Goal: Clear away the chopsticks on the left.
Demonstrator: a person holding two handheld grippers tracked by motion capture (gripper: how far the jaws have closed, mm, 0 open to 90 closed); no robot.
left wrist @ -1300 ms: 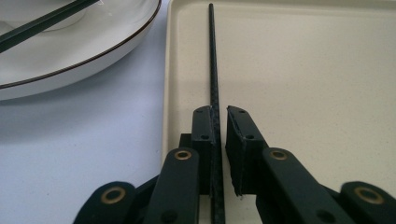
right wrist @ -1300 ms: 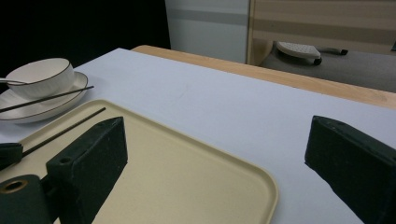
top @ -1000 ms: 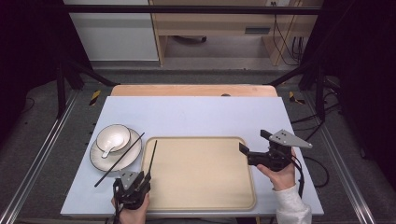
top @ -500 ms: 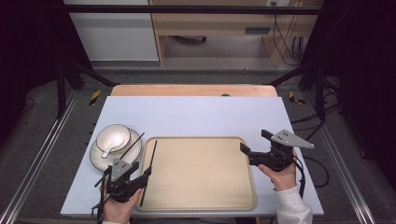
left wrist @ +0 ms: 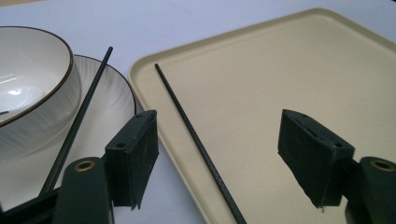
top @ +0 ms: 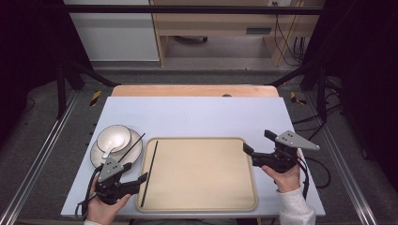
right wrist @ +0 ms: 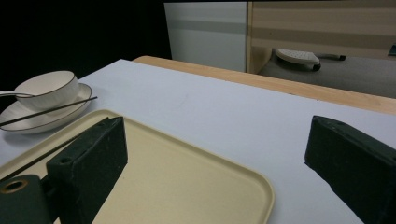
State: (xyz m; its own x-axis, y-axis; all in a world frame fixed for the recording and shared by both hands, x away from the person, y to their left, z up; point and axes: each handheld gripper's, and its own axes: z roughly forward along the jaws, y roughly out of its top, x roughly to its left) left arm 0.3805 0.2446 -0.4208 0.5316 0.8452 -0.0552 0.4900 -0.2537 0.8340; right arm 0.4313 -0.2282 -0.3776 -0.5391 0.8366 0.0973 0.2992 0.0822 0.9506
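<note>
A thin black chopstick (top: 150, 172) lies along the left side of the beige tray (top: 206, 187). My left gripper (top: 135, 173) hovers over the tray's near left corner. Its jaws have just been opening and stand wide apart. In the left gripper view the chopstick (left wrist: 194, 137) runs on the tray (left wrist: 271, 88) between the pads of my left gripper (left wrist: 224, 158), untouched. A second chopstick (top: 130, 147) rests across the plate (top: 96, 157). My right gripper (top: 257, 142) is open at the tray's right edge with nothing in it. Its own view also shows my right gripper (right wrist: 224, 163) open over the tray (right wrist: 187, 182).
A white bowl (top: 114, 137) with a spoon in it stands on the plate, left of the tray. The pale blue table top (top: 197, 115) stretches behind the tray to a wooden edge. Dark frame rails run along both sides.
My left gripper has opened, let go of the chopstick and drawn back to the left and up, turning to point right. The chopstick now lies on the tray. The right gripper has stayed put.
</note>
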